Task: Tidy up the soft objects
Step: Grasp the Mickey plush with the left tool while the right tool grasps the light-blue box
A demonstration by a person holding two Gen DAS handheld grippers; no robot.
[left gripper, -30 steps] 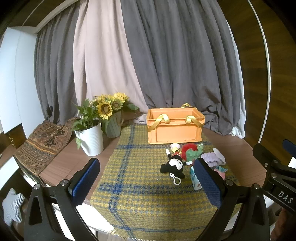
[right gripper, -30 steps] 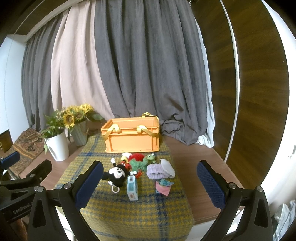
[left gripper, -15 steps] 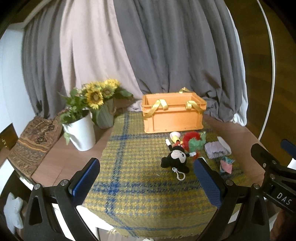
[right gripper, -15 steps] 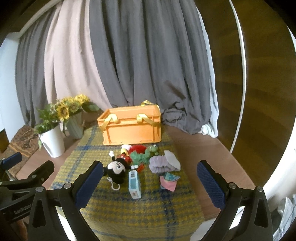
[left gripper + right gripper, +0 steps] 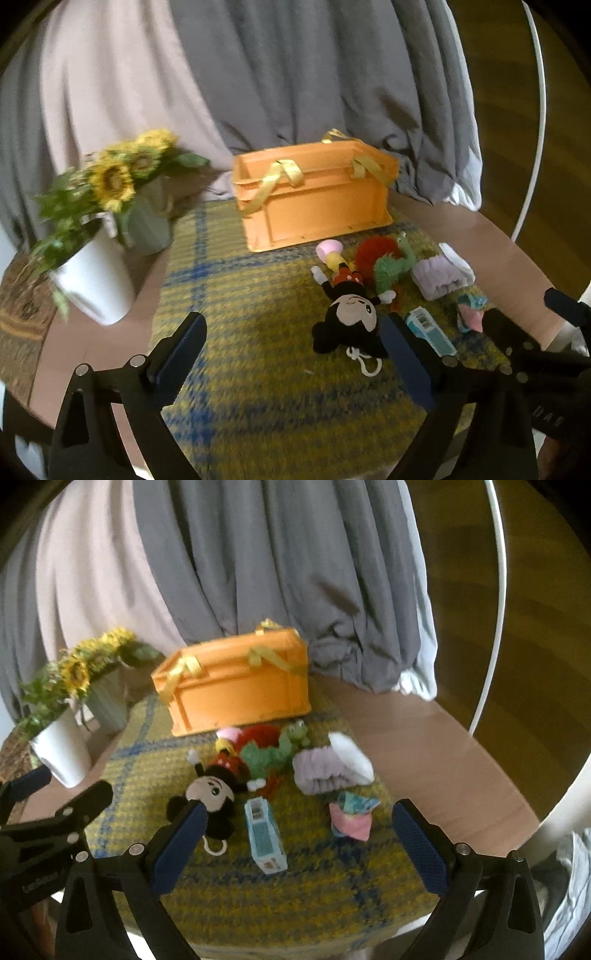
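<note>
An orange crate (image 5: 314, 203) (image 5: 236, 686) with yellow straps stands at the back of a yellow-blue plaid cloth (image 5: 251, 332) (image 5: 295, 893). In front of it lie a black mouse plush (image 5: 349, 317) (image 5: 212, 794), a green frog plush (image 5: 391, 269) (image 5: 273, 753), a red fluffy toy (image 5: 373, 251), a lilac scrunched cloth (image 5: 439, 277) (image 5: 325, 771), a pink-teal pouch (image 5: 469, 314) (image 5: 351, 812) and a blue tissue pack (image 5: 428, 330) (image 5: 264, 834). My left gripper (image 5: 291, 354) is open, just left of the mouse plush. My right gripper (image 5: 295, 849) is open above the tissue pack.
A white pot with a plant (image 5: 92, 277) (image 5: 59, 746) and a green vase of sunflowers (image 5: 147, 221) (image 5: 107, 698) stand at the left. Grey and beige curtains hang behind. Bare wooden tabletop (image 5: 443, 746) lies right of the cloth.
Both grippers have moved forward and down toward the toys, which now look larger and closer. The jaws stay open; nothing was picked up.
</note>
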